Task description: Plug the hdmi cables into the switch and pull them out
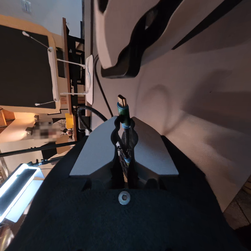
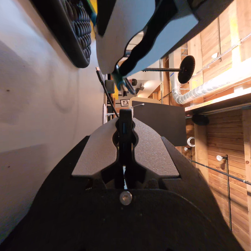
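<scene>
Lower centre of the left wrist view: the left gripper (image 1: 124,120) is clamped on a green HDMI plug (image 1: 122,110), gold tip free. Lower centre of the right wrist view: the right gripper (image 2: 125,130) grips the black switch (image 2: 125,133). Farther up, the worktop (image 1: 190,95). Any tilt between plug and port could jam insertion.

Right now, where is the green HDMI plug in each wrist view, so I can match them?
Left wrist view: the green HDMI plug is at centre, clamped in the left gripper, gold tip pointing up.
Right wrist view: the green HDMI plug is at upper centre, poking from the farther gripper.
Shared landmark: the black panel, far left in the left view, right of centre in the right view.
</scene>
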